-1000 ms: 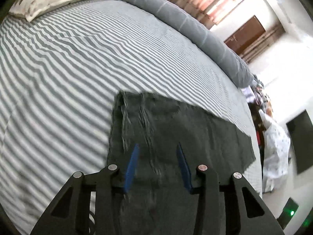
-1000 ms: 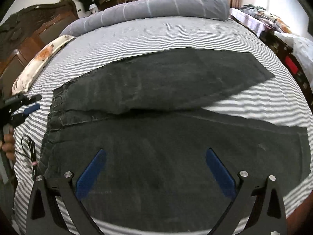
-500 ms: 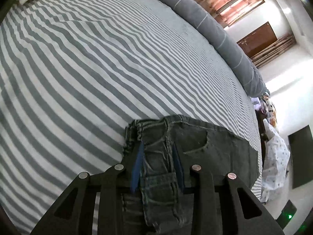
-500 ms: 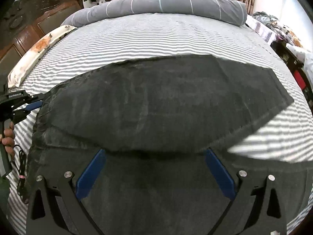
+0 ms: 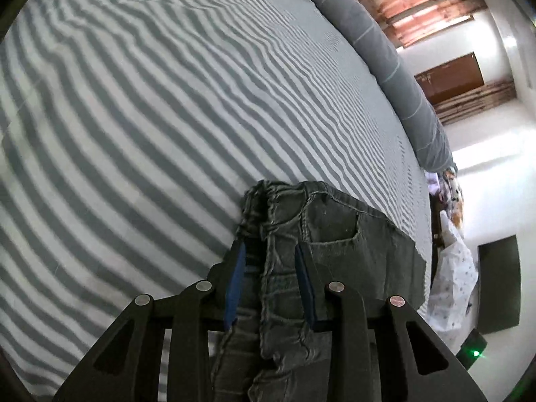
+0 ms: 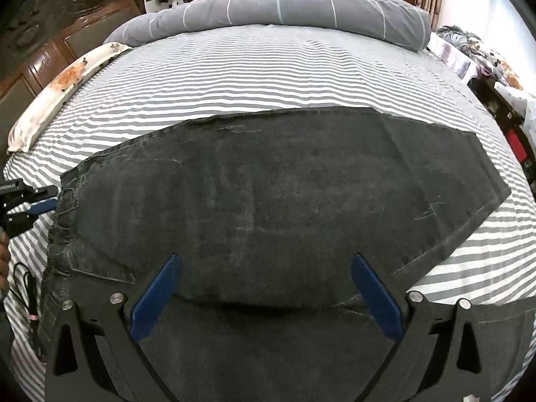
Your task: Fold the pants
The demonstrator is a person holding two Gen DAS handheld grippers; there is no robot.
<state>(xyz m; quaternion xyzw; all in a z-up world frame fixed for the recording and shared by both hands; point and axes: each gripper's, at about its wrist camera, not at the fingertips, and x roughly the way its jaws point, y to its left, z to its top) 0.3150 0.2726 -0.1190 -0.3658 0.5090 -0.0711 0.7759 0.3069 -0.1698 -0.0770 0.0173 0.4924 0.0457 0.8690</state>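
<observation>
Left wrist view: left tool (image 5: 269, 269) clamped on pants (image 5: 338, 234) waistband, newly lifted off bed (image 5: 167, 100); right tool (image 6: 264, 288) spread wide, empty; lengthwise fold underway.

No text, label, brand, number or sign can be read in either view. The only lettering to be seen is a small pale mark on the black body of the left claw (image 6: 31, 201), at the left edge of the right wrist view, and it is too small and blurred to make out. The dark jeans (image 6: 284, 201) show bare stitching and a pocket with no tag or patch that reads. The striped bed sheet (image 5: 167, 117) carries only its stripes. A green light (image 5: 475, 354) glows on a dark device at the lower right of the left wrist view, with no writing legible on it.
</observation>
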